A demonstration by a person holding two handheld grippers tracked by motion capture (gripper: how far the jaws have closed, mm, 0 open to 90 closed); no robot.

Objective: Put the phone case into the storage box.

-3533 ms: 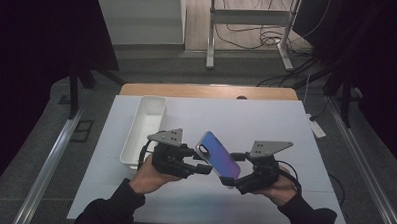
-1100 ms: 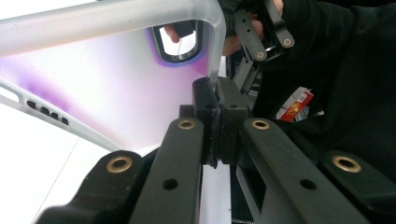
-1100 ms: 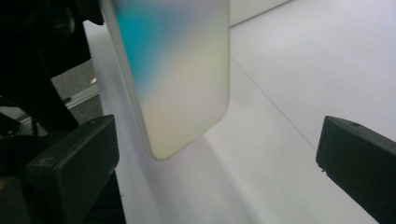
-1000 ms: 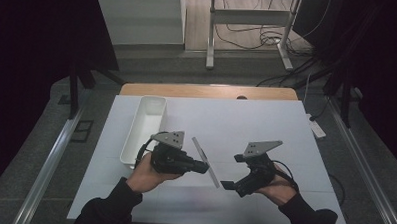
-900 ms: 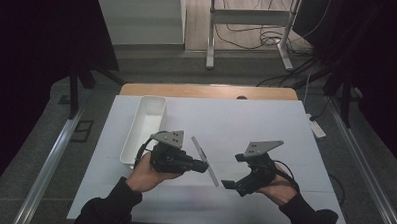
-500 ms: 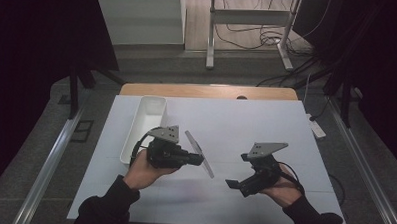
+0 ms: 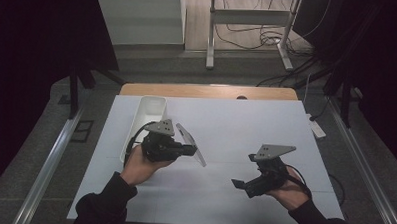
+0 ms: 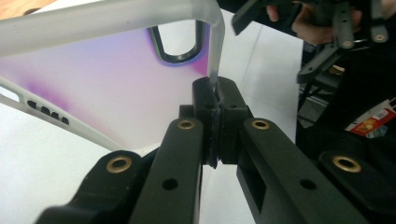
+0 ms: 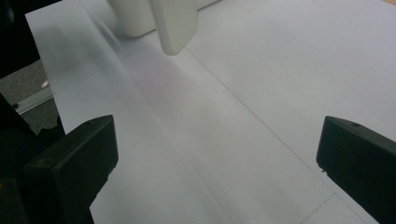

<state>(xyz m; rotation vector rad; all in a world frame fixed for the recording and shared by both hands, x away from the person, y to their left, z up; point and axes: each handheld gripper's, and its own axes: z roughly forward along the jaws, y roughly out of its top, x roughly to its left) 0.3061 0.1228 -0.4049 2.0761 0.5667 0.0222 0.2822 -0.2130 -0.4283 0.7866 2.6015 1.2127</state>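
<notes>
The left claw [image 7: 189, 150] is clenched on one edge of a phone case [image 8: 107, 79], a frosted shell with a purple tint and a camera cutout. It holds the case off the surface [image 7: 246, 123], tilted edge-on to the high view, just beside a white tray [image 7: 145, 115]. Pinching the thin rim probably leaves the case's broad face free for setting down or handing over. The right claw [image 7: 244, 184] is released, its jaws wide apart over bare surface, well apart from the case; it looks idle or ready to receive. The surface is white and sheet-covered with faint seams. Beyond it the room is dark, with a table frame and cables on the floor.
</notes>
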